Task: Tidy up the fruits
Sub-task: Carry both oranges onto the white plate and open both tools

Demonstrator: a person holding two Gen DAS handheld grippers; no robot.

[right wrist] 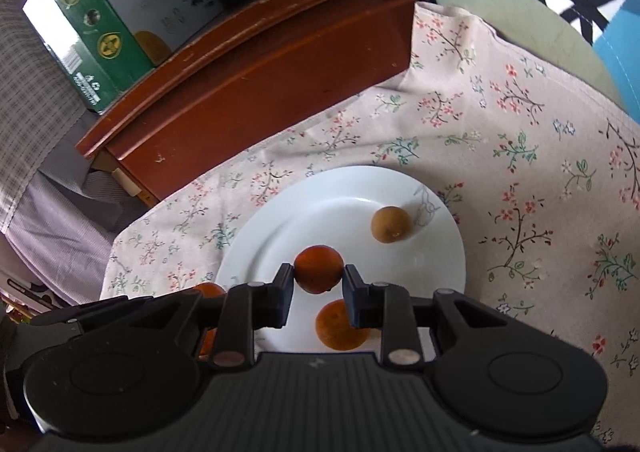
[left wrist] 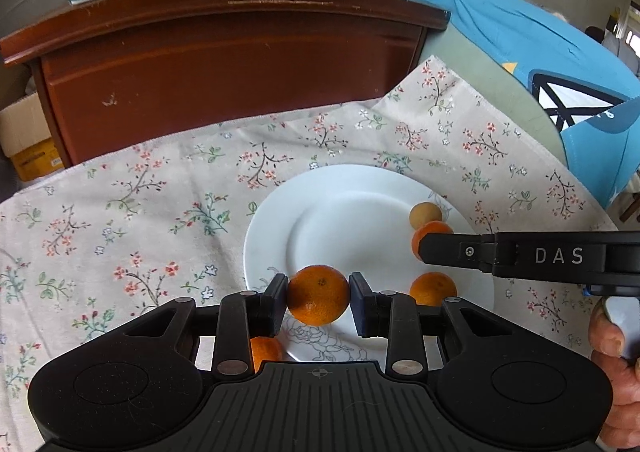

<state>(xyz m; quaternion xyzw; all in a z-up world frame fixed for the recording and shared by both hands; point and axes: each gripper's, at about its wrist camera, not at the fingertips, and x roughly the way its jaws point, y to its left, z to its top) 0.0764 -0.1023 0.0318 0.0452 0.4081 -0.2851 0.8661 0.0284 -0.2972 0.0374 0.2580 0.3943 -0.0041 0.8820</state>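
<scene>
Both tools were busy here. The left tool (left wrist: 319, 294) pinched a round orange tangerine (left wrist: 319, 294) at its widest part, over the near rim of the white ceramic plate (left wrist: 272, 236). The right tool (right wrist: 319, 280) was pinching a smaller, darker orange fruit (right wrist: 319, 269) the same way, hovering above the middle of the plate.

Handling guess: these looked light and a bit soft, with smooth skin that could roll out of flat pads, so a gentle squeeze across the middle seemed right; too hard would probably bruise them.

On the plate sat a tan-brown round fruit (right wrist: 391, 224) near the far rim and another orange fruit (right wrist: 340, 326) near the front rim, partly under the right tool. One more orange fruit (left wrist: 266, 352) lay at the plate's near edge; whether it was on the plate or the floral tablecloth (left wrist: 120, 220) covering the surface was hard to tell. A dark red wooden cabinet (left wrist: 224, 72) stood beyond the far edge, boxes on top. The main obstacle was the two tools crowding each other.
</scene>
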